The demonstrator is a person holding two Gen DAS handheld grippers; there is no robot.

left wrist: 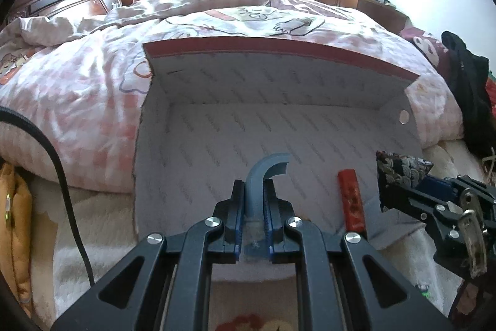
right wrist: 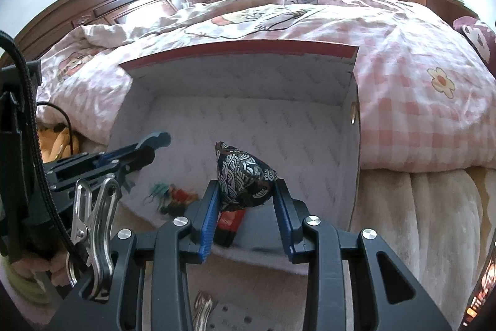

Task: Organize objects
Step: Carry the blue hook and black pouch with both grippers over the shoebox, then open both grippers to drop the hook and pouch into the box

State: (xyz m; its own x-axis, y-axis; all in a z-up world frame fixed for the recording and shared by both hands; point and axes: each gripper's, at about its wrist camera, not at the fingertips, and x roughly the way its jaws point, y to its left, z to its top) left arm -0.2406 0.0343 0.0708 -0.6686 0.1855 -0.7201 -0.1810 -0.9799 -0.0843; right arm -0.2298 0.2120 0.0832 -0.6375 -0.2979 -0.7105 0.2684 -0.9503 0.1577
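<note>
An open white-lined box with a red rim [left wrist: 279, 48] lies on the bed, also in the right wrist view [right wrist: 248, 47]. My left gripper [left wrist: 253, 191] is shut on a blue curved plastic piece [left wrist: 266, 166] and holds it over the box floor; it shows at the left of the right wrist view [right wrist: 145, 148]. My right gripper [right wrist: 246, 191] is shut on a dark patterned fabric pouch [right wrist: 245, 179] above the box front; the pouch shows at the right of the left wrist view [left wrist: 400, 169]. A red oblong item [left wrist: 352, 197] lies inside the box, also under the pouch [right wrist: 231, 222].
A pink checked quilt [left wrist: 93, 89] covers the bed behind and beside the box. A cream fleece blanket [right wrist: 418, 222] lies at the front. A small colourful item [right wrist: 173, 196] lies in the box's left corner. Dark clothes [left wrist: 468, 89] sit at the right. A yellow bag [left wrist: 15, 222] is at the left.
</note>
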